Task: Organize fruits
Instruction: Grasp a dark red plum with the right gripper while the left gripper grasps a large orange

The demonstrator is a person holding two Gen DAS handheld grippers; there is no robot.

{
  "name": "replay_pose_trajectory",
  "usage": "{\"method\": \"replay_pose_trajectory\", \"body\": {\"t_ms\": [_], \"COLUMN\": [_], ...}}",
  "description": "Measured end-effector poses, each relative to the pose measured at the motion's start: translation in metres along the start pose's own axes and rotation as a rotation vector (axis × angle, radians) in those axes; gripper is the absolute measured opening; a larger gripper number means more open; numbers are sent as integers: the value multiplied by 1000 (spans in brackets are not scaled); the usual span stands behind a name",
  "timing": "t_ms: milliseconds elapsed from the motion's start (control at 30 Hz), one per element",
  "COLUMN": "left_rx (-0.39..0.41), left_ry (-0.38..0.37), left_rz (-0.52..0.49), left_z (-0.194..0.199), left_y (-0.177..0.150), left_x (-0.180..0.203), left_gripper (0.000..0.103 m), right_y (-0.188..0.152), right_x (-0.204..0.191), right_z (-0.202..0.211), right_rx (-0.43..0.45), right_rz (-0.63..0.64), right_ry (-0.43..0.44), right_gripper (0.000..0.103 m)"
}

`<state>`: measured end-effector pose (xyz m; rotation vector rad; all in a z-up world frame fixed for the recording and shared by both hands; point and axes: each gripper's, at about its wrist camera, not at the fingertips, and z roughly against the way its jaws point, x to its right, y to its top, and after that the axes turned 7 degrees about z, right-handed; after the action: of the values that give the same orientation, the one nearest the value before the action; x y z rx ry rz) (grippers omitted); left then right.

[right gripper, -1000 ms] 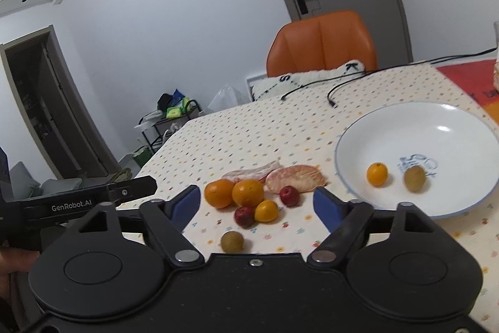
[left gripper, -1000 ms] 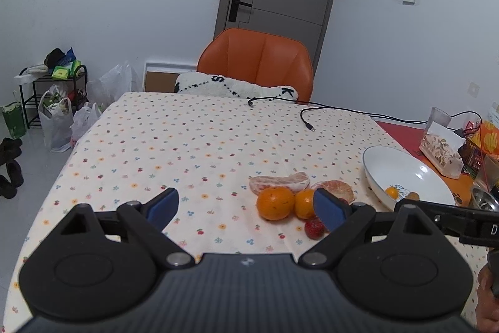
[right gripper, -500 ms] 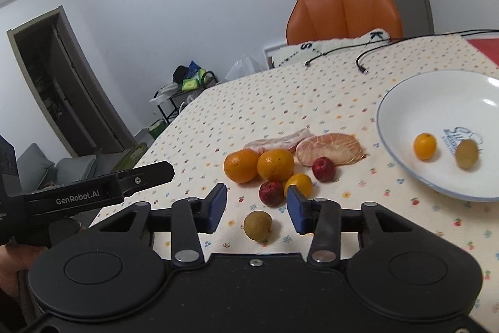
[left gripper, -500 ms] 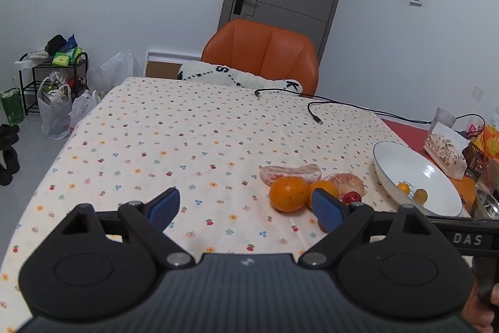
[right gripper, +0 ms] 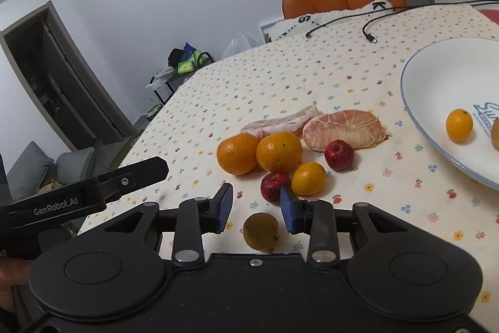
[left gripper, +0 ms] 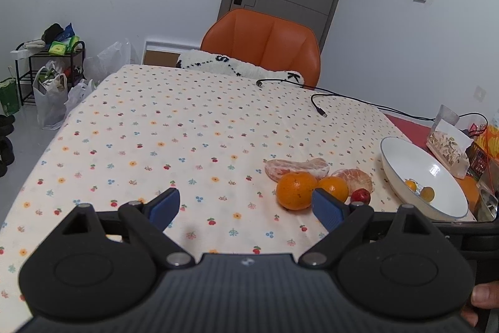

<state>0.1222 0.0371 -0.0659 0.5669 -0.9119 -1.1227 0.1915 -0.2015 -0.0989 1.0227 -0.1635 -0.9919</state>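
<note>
On the flowered tablecloth lie two oranges [right gripper: 237,154] [right gripper: 279,152], two small red fruits [right gripper: 339,155] [right gripper: 274,188], a small yellow-orange fruit [right gripper: 308,178] and two peeled pomelo pieces [right gripper: 346,130]. A brown-green round fruit [right gripper: 260,231] lies nearest, between the fingers of my right gripper [right gripper: 256,208]. The jaws are closing and the blue pads do not press on it. The white plate [right gripper: 430,89] at the right holds a small orange fruit [right gripper: 459,125] and a brownish one. My left gripper [left gripper: 246,208] is open over bare cloth, left of the oranges [left gripper: 296,191].
An orange chair [left gripper: 265,42] with a white cushion stands at the table's far side. Black cables [left gripper: 321,108] trail across the far cloth. Snack bags [left gripper: 449,145] and clutter sit at the right edge behind the plate [left gripper: 402,173]. A rack with bags [left gripper: 53,74] stands on the floor at the left.
My right gripper's jaws have narrowed a lot and it has moved down towards the fruit pile; the brown-green fruit now lies between its fingers. The left gripper stayed open.
</note>
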Motion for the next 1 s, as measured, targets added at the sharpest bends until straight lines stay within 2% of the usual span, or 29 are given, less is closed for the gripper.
{"method": "replay_pose_trajectory", "body": {"t_ms": [233,467,800,1000], "left_rx": [-14,-33,-51,-64], "left_ry": [-16,-34,-45,-59], "left_rz": [1,-4,-19,-25], "left_z": [-10,-23,-38,-48], "left_y": [1,2,3,4], "left_x": [1,6,18,27], "left_gripper": [91,88,85,71], "right_y": [2,3,8,13], "right_x": [3,4,9,13], "right_z": [-9,-14,0,7], "right_rx": [-7,-8,25,55], "right_rz": [-7,3,-1,-1], "right_ry": [-26,-43,-29,-31], "right_gripper": [34,22,22,22]}}
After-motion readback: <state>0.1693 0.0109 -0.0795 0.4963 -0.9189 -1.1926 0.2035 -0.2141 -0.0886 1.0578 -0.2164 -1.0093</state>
